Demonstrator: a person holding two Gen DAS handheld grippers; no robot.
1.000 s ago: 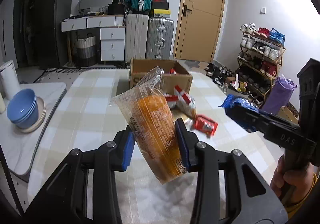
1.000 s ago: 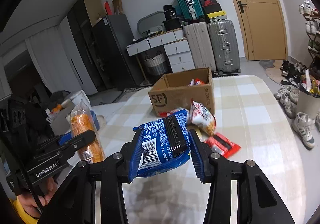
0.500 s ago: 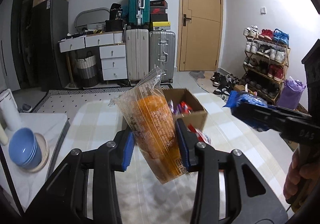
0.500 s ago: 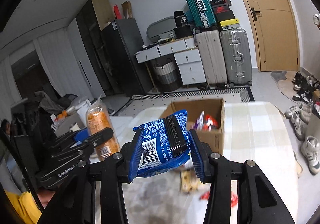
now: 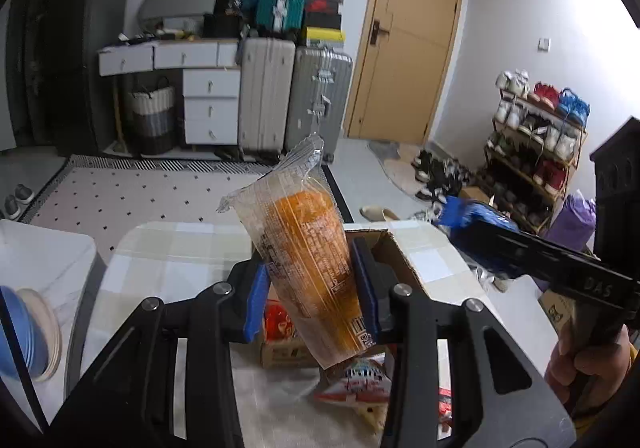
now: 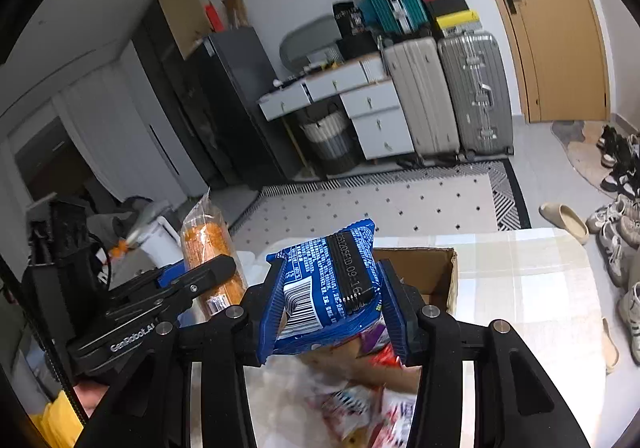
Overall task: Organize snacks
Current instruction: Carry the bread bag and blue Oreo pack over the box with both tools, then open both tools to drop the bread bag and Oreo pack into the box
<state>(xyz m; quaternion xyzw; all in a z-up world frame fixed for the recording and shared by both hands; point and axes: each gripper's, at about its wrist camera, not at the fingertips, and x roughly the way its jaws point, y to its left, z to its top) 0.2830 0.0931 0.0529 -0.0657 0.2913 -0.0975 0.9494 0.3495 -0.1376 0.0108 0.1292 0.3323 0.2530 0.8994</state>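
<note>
My left gripper (image 5: 310, 300) is shut on a clear packet with an orange snack (image 5: 308, 260), held upright just above the near side of the open cardboard box (image 5: 404, 260). My right gripper (image 6: 332, 308) is shut on a blue snack packet (image 6: 324, 288), held over the same box (image 6: 436, 268). The box holds red packets (image 5: 278, 324). The blue packet shows at the right in the left wrist view (image 5: 476, 219). The orange packet shows at the left in the right wrist view (image 6: 210, 248).
A red and white packet (image 5: 360, 380) and other loose snacks (image 6: 360, 412) lie on the checked tablecloth (image 5: 176, 260) before the box. Blue bowls (image 5: 24, 336) sit on a white side table at left. Suitcases, drawers and a shoe rack stand beyond the table.
Both grippers have moved forward and up with their packets, from over the loose snacks to over the box. The box is now close beneath the fingers.
</note>
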